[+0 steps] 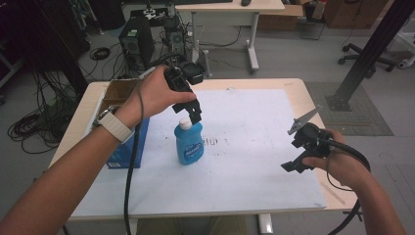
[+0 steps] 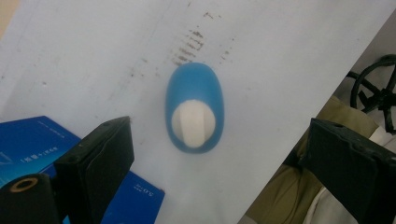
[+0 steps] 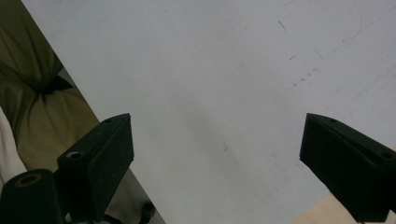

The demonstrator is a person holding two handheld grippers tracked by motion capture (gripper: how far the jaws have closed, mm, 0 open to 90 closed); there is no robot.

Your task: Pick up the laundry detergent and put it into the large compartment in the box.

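The left claw [image 1: 194,113] hid part of the bottle's [image 1: 189,142] white cap [image 1: 185,123] in the high view, and the label print was too blurred to read. The bottle stood upright on the white sheet [image 1: 254,147] covering the counter [image 1: 298,85], its long axis vertical, cap up, just right of a blue box [image 1: 126,149]. In the left gripper view the claw [image 2: 219,154] hung released directly above, jaws spread wide, the bottle [image 2: 194,107] showing as a smooth blue plastic oval with a round cap [image 2: 193,123]. The right claw [image 1: 293,164], also spread wide, hovered well apart over bare sheet [image 3: 219,93].
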